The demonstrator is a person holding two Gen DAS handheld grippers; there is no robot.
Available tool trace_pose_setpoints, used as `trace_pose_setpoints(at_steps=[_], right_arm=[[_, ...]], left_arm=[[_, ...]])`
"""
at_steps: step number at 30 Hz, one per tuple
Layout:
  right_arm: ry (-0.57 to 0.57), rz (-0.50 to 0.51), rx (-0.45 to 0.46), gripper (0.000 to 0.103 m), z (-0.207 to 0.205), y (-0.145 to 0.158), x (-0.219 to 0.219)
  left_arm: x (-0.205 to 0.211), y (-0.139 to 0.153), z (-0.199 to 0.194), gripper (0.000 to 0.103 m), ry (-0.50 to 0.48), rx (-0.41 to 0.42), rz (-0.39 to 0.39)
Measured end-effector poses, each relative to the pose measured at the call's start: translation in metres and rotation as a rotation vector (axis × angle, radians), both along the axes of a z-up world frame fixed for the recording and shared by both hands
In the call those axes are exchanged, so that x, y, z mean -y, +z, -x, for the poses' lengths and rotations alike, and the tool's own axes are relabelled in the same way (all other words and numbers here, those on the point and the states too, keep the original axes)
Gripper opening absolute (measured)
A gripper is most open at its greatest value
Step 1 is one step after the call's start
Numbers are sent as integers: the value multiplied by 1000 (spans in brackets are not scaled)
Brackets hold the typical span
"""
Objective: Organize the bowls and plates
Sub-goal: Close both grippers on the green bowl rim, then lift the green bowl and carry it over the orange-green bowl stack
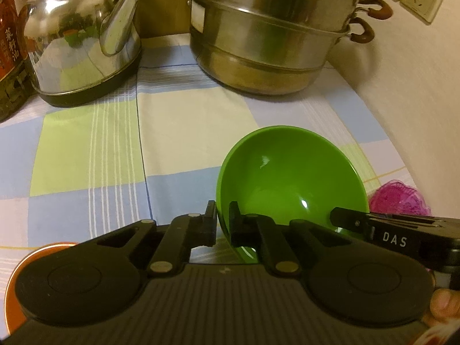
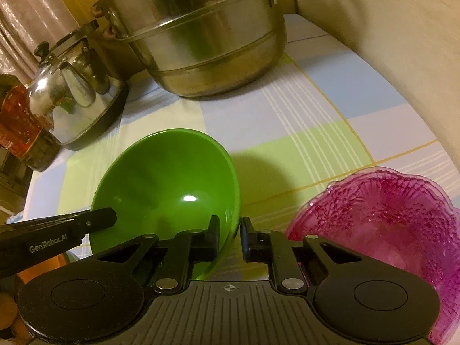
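Kettle [image 1: 83, 43], steamer pot [image 1: 270, 34], checked cloth [image 1: 178, 132]

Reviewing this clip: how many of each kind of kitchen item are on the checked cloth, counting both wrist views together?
Bowls: 2, the green bowl and the pink glass bowl
Orange dish: 1, only its edge shows
Steamer pot: 1
Kettle: 1
Oil bottle: 1
Total: 6

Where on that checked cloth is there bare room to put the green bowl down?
The widest bare stretch of cloth lies between the kettle, the steamer pot and the green bowl. Another runs along the wall, beyond the pink dish. It is crowded near the grippers.
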State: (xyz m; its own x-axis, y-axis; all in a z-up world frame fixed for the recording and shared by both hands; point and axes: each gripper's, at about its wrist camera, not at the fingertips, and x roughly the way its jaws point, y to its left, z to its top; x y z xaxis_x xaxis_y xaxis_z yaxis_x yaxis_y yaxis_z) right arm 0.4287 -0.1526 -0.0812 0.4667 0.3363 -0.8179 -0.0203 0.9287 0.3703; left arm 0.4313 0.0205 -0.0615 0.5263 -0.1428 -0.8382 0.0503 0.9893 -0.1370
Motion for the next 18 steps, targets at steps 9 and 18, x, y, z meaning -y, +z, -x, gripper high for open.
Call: trace_pose_setpoints(at_steps=[9, 18], right_arm=[[-2, -1, 48, 14, 33, 34, 13], [22, 23, 68, 14, 91, 61, 15]], left_arm=[[8, 27, 44, 7, 0, 44, 29], [9, 52, 113, 7, 17, 81, 47]])
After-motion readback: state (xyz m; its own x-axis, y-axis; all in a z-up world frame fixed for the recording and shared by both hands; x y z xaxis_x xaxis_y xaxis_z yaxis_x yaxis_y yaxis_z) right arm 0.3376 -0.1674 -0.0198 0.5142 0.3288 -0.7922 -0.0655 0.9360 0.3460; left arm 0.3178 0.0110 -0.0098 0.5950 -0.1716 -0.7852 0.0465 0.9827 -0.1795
